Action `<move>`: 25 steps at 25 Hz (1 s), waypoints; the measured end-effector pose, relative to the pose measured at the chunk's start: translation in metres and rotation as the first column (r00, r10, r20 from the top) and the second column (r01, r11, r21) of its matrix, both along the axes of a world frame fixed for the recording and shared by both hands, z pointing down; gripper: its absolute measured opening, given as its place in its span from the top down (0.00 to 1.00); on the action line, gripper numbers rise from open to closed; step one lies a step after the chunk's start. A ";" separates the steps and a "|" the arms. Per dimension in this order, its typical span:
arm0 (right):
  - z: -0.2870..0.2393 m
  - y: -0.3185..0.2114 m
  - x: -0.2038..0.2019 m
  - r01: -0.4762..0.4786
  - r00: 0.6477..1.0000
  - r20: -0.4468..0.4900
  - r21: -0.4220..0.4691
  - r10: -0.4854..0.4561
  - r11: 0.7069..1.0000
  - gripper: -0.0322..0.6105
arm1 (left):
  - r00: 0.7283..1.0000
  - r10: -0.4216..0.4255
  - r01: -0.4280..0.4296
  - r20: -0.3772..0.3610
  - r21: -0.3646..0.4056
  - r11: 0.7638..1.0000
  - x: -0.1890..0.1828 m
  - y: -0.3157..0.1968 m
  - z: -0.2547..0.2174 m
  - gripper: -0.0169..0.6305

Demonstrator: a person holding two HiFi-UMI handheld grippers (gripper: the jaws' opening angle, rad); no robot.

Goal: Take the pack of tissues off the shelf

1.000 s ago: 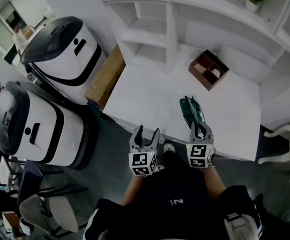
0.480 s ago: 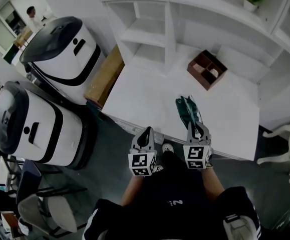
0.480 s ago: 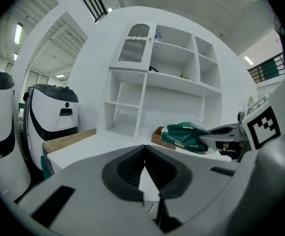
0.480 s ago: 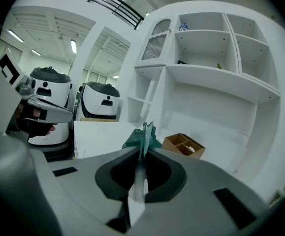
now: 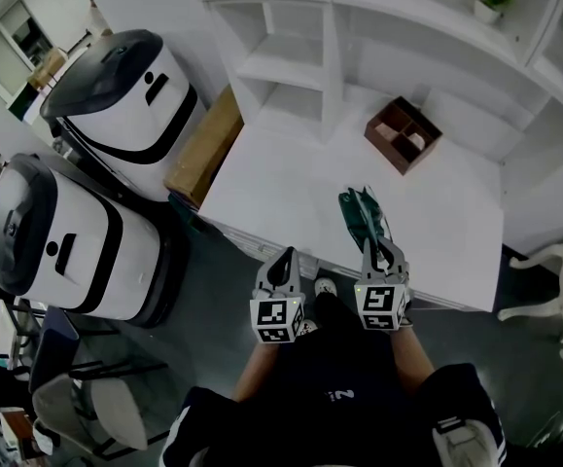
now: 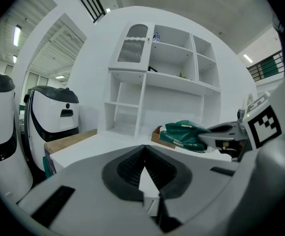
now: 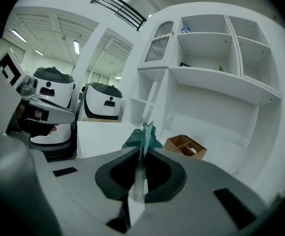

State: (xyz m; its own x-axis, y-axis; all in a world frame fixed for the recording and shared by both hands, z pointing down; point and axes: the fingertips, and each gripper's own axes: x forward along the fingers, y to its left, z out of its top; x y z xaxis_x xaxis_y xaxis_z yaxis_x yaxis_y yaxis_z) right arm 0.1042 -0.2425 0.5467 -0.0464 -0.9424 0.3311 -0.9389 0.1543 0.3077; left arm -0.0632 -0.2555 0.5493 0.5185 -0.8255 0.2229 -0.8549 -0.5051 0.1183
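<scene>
Left gripper (image 5: 285,258) has closed — right gripper (image 7: 142,151) pinches tissues (image 7: 143,136).

left gripper (image 5: 283,261): grey body, dark ribbed pads, black-and-white marker cube | right gripper (image 5: 379,253): same build | clothing: black top (image 5: 339,382), small white print

The left claw (image 5: 284,259), open a second ago, has closed empty.

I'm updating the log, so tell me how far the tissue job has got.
Done: the green pack of tissues is off the shelf unit. In hand: the right gripper is shut on the pack's edge, holding it over the white table near its front side; the left gripper is shut and empty. Left: probably only setting the pack down, if that is wanted.
</scene>
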 end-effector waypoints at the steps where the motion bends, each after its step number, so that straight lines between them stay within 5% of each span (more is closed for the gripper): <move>1: 0.000 0.001 -0.001 0.002 1.000 0.001 0.001 -0.002 1.000 0.93 | 1.000 0.001 -0.001 0.001 0.000 1.000 0.000 0.001 0.000 0.97; 25: -0.004 0.005 0.003 0.014 1.000 0.002 0.015 -0.014 1.000 0.93 | 1.000 0.002 -0.002 -0.007 0.025 1.000 0.006 0.005 -0.009 0.97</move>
State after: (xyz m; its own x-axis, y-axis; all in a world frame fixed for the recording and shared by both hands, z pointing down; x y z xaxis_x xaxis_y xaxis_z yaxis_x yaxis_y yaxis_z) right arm 0.1074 -0.2372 0.5425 -0.0601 -0.9466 0.3169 -0.9373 0.1627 0.3081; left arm -0.0569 -0.2503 0.5400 0.5217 -0.8298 0.1982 -0.8531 -0.5096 0.1119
